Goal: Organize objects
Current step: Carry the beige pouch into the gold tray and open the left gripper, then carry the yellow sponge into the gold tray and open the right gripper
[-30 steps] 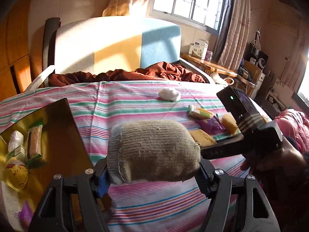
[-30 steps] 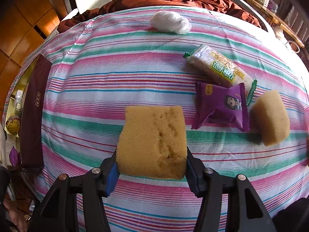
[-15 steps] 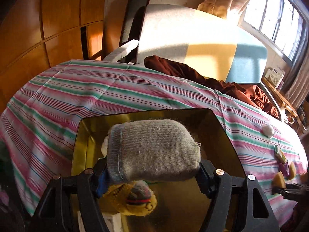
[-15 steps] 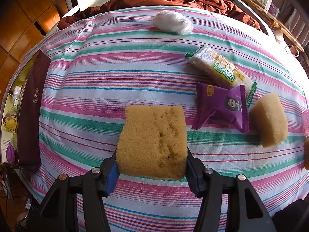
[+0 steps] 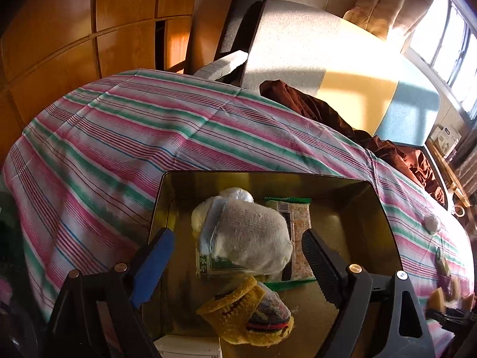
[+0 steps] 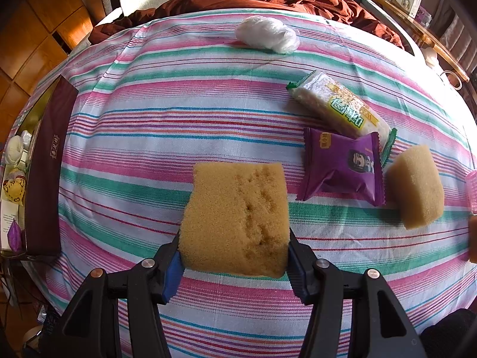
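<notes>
The left tongs (image 5: pixel 235 256) are standing wide, their jaws having just been opening; the grey sock bundle (image 5: pixel 247 238) is lying between them but clear of both pads, resting on the packets inside the gold tin (image 5: pixel 384 226). Just below it in that tin, nearer the tongs, a yellow patterned sock (image 5: pixel 247 316) is lying, and a green-edged snack packet (image 5: pixel 298 223) is sitting beneath the bundle on the side of the black pad. The tin is resting on the striped cloth of the bed (image 5: pixel 119 137). The right tongs (image 6: pixel 234 256) are standing at a narrow setting, gripping a yellow sponge (image 6: pixel 235 217) by its two sides and holding it above the cloth. Beyond that sponge, off to the side of the black pad, a purple snack pouch (image 6: pixel 342 167), a green-and-white wafer packet (image 6: pixel 340 107) and a second sponge (image 6: pixel 417 185) are lying close together; a white wad of plastic (image 6: pixel 268 37) is lying farther ahead. On the blue-pad side, the tin is showing at the bed's edge. In my judgement the sorting is partly done: several items are already in the tin, the held sponge is awaiting delivery, and four items are remaining on the bed.
</notes>
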Motion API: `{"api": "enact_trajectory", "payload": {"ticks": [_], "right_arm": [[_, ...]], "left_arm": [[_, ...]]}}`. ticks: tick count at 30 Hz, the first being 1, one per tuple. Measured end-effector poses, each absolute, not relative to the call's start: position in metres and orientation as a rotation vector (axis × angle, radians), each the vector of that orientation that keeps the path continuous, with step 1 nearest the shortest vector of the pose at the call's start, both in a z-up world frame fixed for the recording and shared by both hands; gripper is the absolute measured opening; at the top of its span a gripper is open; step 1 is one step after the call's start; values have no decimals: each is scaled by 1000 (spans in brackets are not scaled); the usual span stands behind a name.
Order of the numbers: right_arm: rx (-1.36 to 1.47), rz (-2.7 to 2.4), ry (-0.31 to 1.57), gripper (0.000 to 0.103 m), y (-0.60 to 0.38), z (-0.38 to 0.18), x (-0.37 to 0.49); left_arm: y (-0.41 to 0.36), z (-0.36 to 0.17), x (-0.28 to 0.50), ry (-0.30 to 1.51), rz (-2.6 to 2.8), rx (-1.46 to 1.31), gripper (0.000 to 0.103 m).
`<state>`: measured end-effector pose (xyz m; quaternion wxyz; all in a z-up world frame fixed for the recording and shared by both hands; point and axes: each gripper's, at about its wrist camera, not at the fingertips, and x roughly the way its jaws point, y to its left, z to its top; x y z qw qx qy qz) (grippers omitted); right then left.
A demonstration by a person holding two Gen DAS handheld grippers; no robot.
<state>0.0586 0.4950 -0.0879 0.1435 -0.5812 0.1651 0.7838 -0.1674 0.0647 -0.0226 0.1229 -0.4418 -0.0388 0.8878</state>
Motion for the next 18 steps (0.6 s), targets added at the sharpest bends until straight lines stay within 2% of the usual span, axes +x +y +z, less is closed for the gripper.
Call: {"api": "enact_trajectory", "payload": {"ticks": [9, 18], "right_arm": [[-1676, 2259, 436, 59, 489, -89, 57], [-1664, 2277, 398, 59, 484, -86, 56]], "left_arm": [[70, -7, -89, -16, 2612, -1093, 91], [77, -11, -51, 7, 2571, -1065, 91]]}}
